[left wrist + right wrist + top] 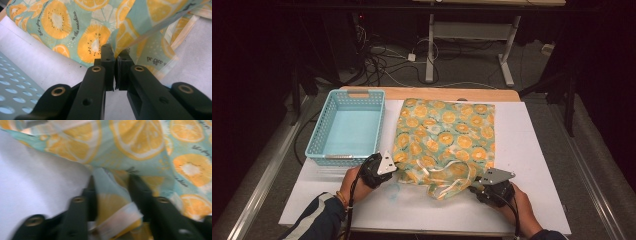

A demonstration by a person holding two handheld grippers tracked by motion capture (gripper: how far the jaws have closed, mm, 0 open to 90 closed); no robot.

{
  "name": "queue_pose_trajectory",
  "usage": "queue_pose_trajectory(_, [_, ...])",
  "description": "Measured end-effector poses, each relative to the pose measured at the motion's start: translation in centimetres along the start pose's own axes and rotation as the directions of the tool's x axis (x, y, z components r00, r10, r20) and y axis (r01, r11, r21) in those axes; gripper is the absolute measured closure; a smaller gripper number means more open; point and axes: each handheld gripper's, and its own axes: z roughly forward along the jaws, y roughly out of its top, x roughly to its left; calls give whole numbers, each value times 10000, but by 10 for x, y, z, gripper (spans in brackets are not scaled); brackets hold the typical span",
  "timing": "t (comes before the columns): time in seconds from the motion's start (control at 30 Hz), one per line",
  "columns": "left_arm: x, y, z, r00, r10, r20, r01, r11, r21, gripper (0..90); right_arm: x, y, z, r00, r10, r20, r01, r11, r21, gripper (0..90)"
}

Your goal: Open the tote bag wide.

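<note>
The teal cloth bag with orange-slice print (444,137) lies flat on the white bench (532,200), beside an empty light-blue plastic basket (319,137). The left gripper (115,58) pinches its near-left corner with narrow jaws; the right gripper (112,186) holds bunched hem at the near-right. Folding looks barely begun, and the basket awaits.

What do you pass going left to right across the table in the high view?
Light blue perforated plastic basket → left gripper → orange-slice-print teal fabric bag → right gripper.

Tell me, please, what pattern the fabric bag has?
Orange citrus slices on teal fabric bag, clearest in the left gripper view.
</note>
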Motion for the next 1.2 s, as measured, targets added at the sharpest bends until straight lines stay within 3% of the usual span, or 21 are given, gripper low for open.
queue_pose_trajectory(0.13, [0,0,-2,10000,49,-63,-50,9999,-142,862,-2,1,0,9989,-45,469,52,9999,-145,833])
queue_pose_trajectory(0.37, [5,3,-11,9995,-94,-298,76,9982,-600,863,-2,8,-13,9936,-69,1124,194,9937,-1106,877])
queue_pose_trajectory(0.53, [11,5,-24,9979,-333,-559,267,9929,-1155,862,-3,18,-35,9914,71,1310,217,9760,-2166,885])
queue_pose_trajectory(0.7, [16,5,-31,9969,-503,-605,408,9880,-1487,862,-4,26,-47,9905,70,1376,308,9622,-2707,887])
queue_pose_trajectory(0.97, [24,13,-49,9945,-930,-488,785,9669,-2430,863,-12,39,-72,9890,443,1408,133,9232,-3841,890])
queue_pose_trajectory(1.07, [29,15,-56,9912,-1208,-536,1013,9548,-2793,862,-17,43,-79,9853,606,1598,106,9115,-4111,890])
queue_pose_trajectory(1.2, [32,17,-63,9883,-1398,-610,1149,9455,-3048,863,-22,50,-85,9826,673,1732,149,9005,-4347,890])
